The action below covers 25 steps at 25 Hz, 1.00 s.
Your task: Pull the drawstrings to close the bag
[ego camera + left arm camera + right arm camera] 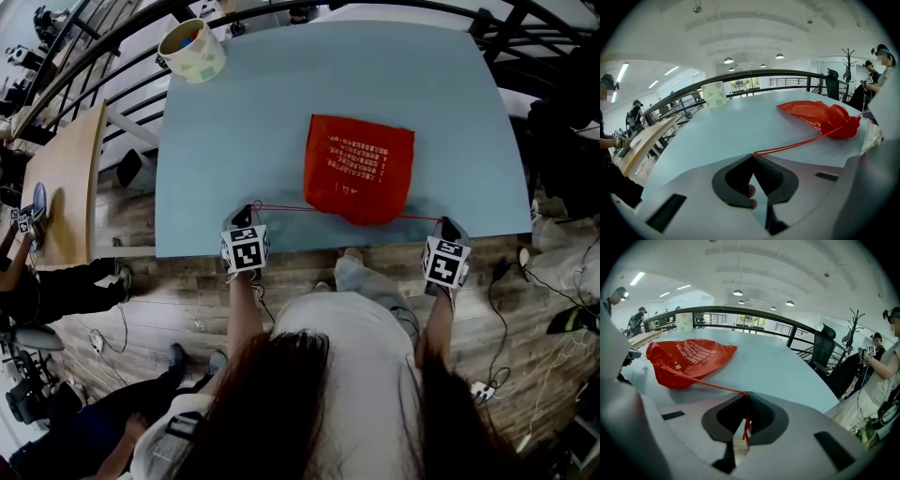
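Pinching the left drawstring in our left gripper and the right drawstring in our right gripper, jaws clamped tight, we hold both cords taut along the tabletop's near edge. The red bag lies between the grippers, just inside that edge, its mouth gathered.

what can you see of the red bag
The bag is thin, crinkly red material with white print, lying flat on the blue table near its front edge. Its mouth, on the near side, is bunched. Taut red drawstrings run out both sides, pinched by the left hand-held gripper and the right hand-held gripper.
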### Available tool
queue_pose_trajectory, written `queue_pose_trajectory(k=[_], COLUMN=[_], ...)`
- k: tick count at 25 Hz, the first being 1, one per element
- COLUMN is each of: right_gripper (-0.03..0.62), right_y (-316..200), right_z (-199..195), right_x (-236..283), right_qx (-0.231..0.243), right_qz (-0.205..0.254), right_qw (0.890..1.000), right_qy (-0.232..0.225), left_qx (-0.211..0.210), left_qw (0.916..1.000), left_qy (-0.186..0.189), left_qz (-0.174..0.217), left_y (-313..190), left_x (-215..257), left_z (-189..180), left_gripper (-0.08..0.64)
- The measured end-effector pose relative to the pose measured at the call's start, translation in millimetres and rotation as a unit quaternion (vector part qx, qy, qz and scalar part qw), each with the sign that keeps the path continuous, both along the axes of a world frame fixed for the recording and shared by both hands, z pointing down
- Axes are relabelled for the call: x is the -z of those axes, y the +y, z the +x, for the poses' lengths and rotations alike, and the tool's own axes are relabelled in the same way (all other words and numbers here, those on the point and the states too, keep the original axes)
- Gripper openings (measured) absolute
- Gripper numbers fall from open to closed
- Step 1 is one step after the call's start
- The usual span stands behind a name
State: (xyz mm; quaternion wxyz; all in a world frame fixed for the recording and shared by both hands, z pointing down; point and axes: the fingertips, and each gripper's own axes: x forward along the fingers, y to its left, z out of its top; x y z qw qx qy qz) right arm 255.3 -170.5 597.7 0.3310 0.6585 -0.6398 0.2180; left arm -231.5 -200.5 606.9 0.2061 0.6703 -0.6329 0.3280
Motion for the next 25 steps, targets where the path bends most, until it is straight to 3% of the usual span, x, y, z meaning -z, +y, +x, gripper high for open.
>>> queue_pose_trajectory(k=[25], right_gripper=[0.028], right_y=[8], right_z=[25], right_x=[-3], right_qx=[-0.048], right_qz=[-0.001], right_qw=[0.999], right_qy=[-0.017], left_qx=[0.016], left_qw=[0.9998], left_qy=[-0.008], left_qz=[-0.001], left_y=[3], left_x=[-2], left_z=[-4], left_gripper=[0.017])
